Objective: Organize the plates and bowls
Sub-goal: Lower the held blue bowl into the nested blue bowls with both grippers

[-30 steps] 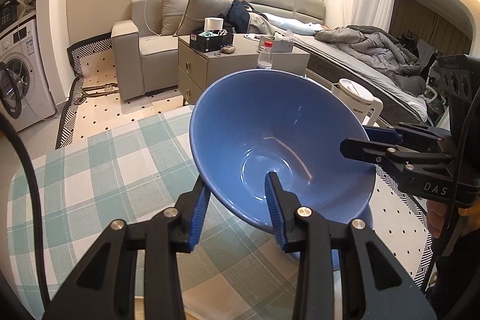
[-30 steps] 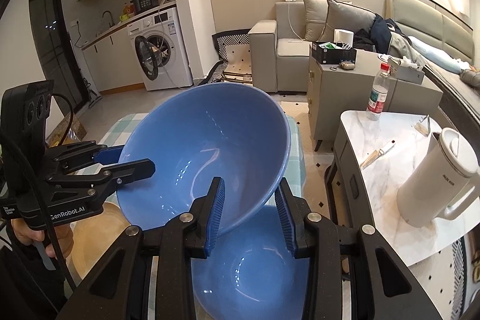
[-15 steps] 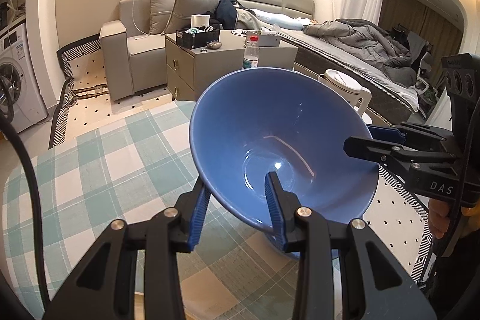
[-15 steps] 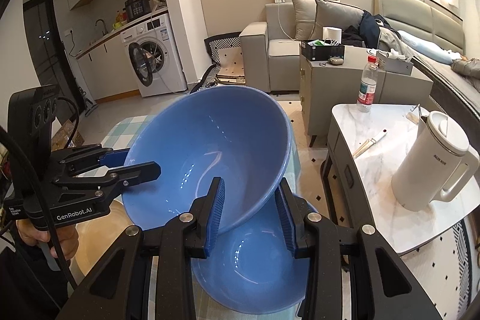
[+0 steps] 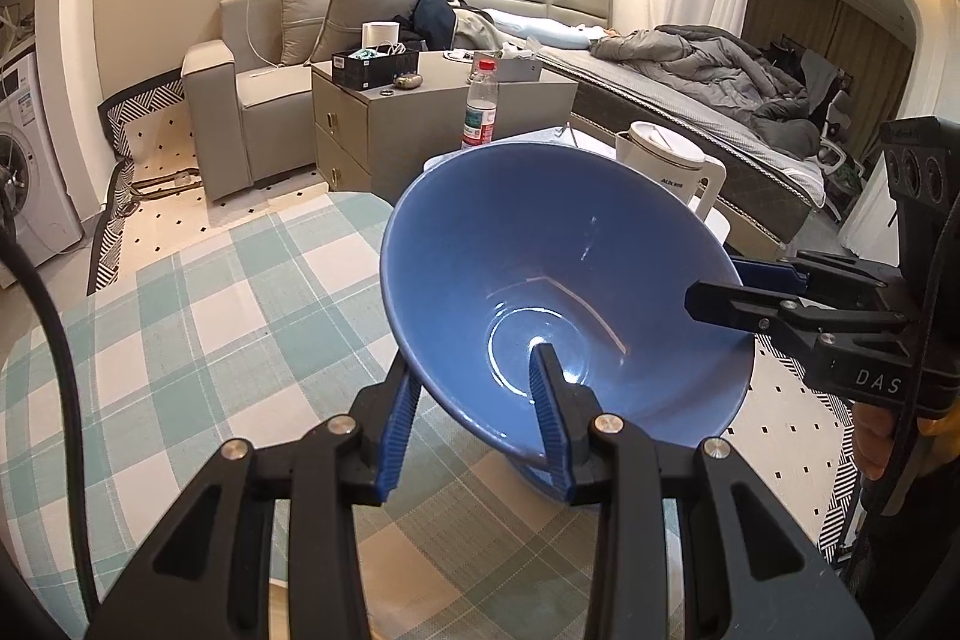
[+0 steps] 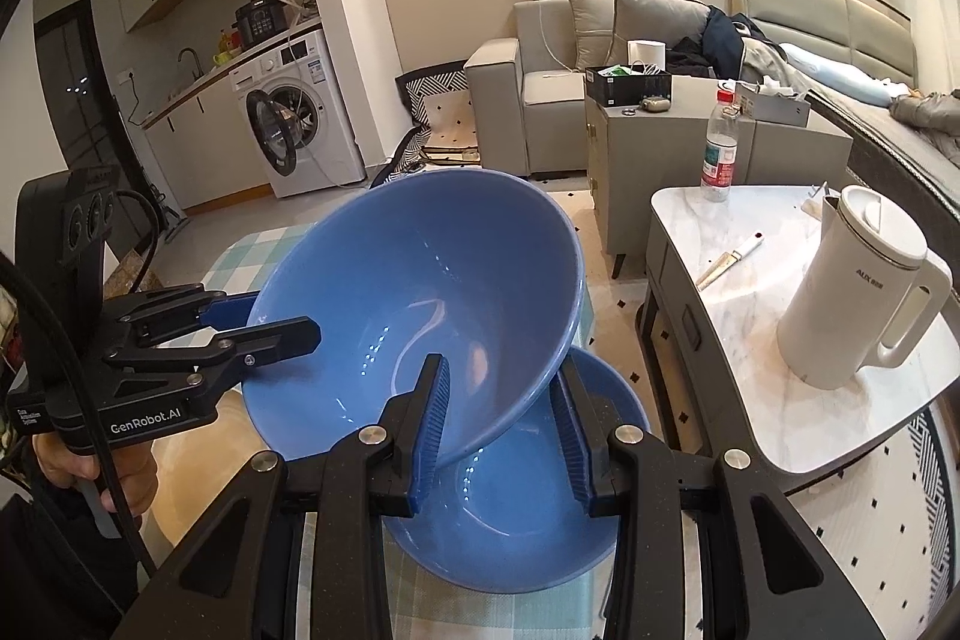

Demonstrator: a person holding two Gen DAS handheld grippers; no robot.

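Left wrist view: left gripper point(image 5: 474, 400) clamped on near rim of upper blue bowl point(image 5: 528, 268), tilted, mouth toward camera; right gripper point(image 5: 729, 289) pinches its right rim | Right wrist view: right gripper point(image 6: 501, 418) clamped on near rim; lower blue bowl point(image 6: 528, 526) directly beneath on checked tablecloth point(image 6: 252, 244), so the nesting move looks like straight down.

left gripper point(image 5: 477, 418): jaws clamped on rim | right gripper point(image 6: 501, 421): jaws clamped on opposite rim
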